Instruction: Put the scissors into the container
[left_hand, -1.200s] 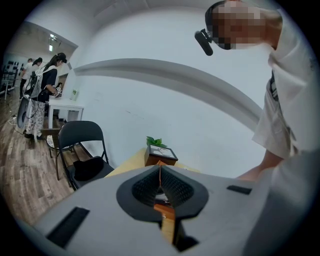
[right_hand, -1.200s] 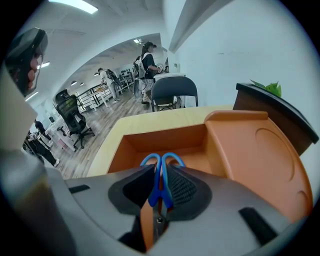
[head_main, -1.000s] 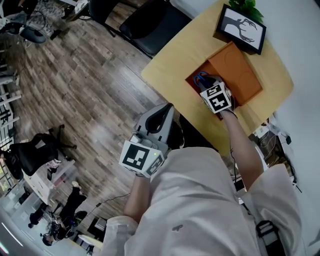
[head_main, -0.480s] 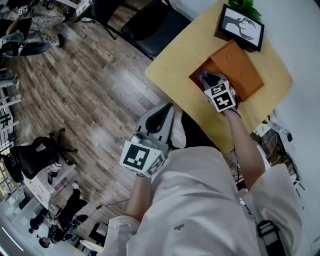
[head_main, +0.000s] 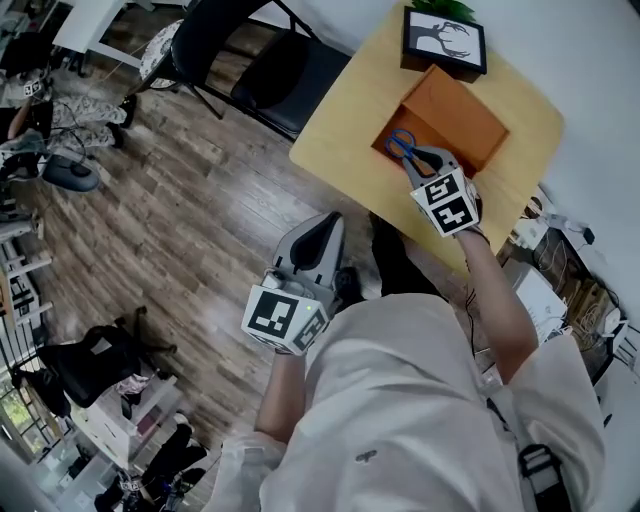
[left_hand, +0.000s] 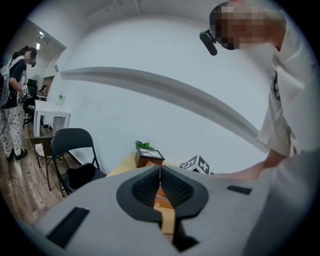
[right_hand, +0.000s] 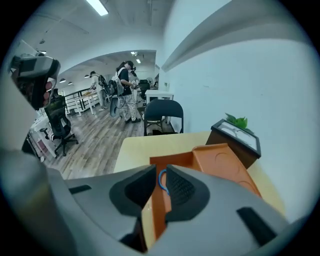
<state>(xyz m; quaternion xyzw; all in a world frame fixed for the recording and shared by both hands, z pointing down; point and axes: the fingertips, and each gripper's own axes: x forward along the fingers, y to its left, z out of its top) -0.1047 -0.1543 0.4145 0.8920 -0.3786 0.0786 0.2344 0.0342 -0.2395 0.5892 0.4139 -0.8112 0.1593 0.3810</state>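
Nearest to the person, the left claw (left_hand: 160, 175) hangs low beside the body, over the wooden floor and well apart from the tabletop (head_main: 345, 120); its two pads are pressed together and there is nothing between them. Further out, the right claw (head_main: 424, 160) reaches over the tabletop. Its opening is narrow, and the blue handle loop of the scissors (head_main: 399, 143) shows in the gap, so I judge that it is closed on them. The scissors are over the open, darker part of the orange container (head_main: 455, 110), at its near end. I cannot tell if they touch the bottom already or are a little above it. Behind the container stands a picture frame (head_main: 444, 40) with a green plant (head_main: 452, 8) behind it, and a black chair (head_main: 270, 70) is beside the tabletop. The risk I see is in the release. If the claw opens while the scissors are high or tilted, the handles may land on the near wall and tip out onto the tabletop. Also, if the claw pushes down against that wall, the light container could slide toward the frame, since the left claw is too far away to steady it.
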